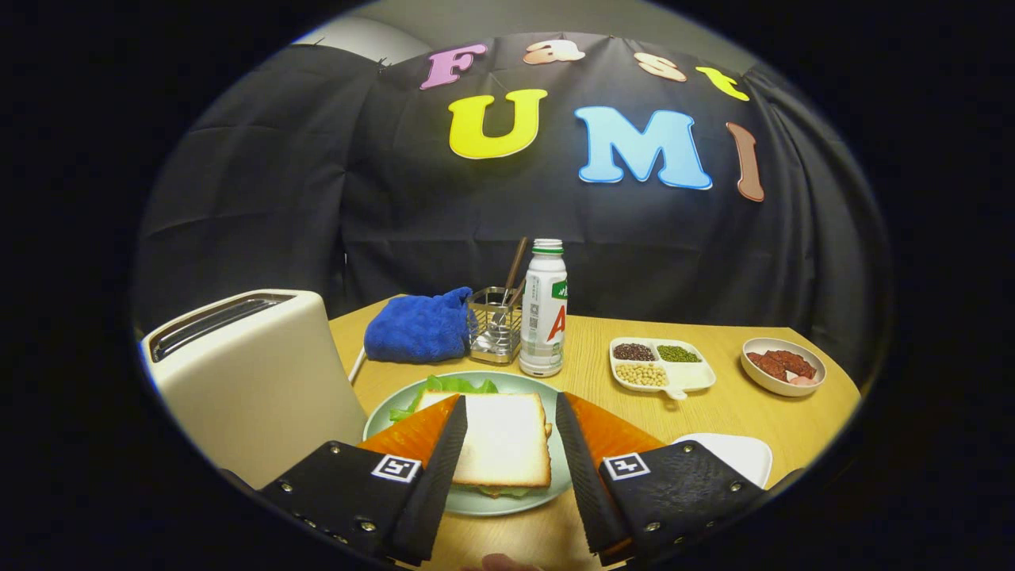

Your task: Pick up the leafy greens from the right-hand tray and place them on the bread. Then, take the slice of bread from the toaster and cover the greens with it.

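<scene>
A slice of bread [503, 436] lies flat on top of leafy greens [452, 388] on a pale green plate [523, 501]. Green leaf edges stick out past the slice's far left side, and another slice peeks out beneath. My gripper [511, 412] hovers over the plate, open, with its fingers standing either side of the top slice and not touching it. The cream toaster [254, 373] stands just left of the plate, its slots dark. A white tray [733, 452] sits beyond the right finger, partly hidden by it.
Behind the plate stand a white bottle [544, 313], a wire cutlery holder [493, 327] and a blue cloth [419, 325]. Farther right are a divided dish of beans [658, 363] and a bowl of meat pieces [783, 365]. The wooden table [714, 412] ends at the black cloth wall.
</scene>
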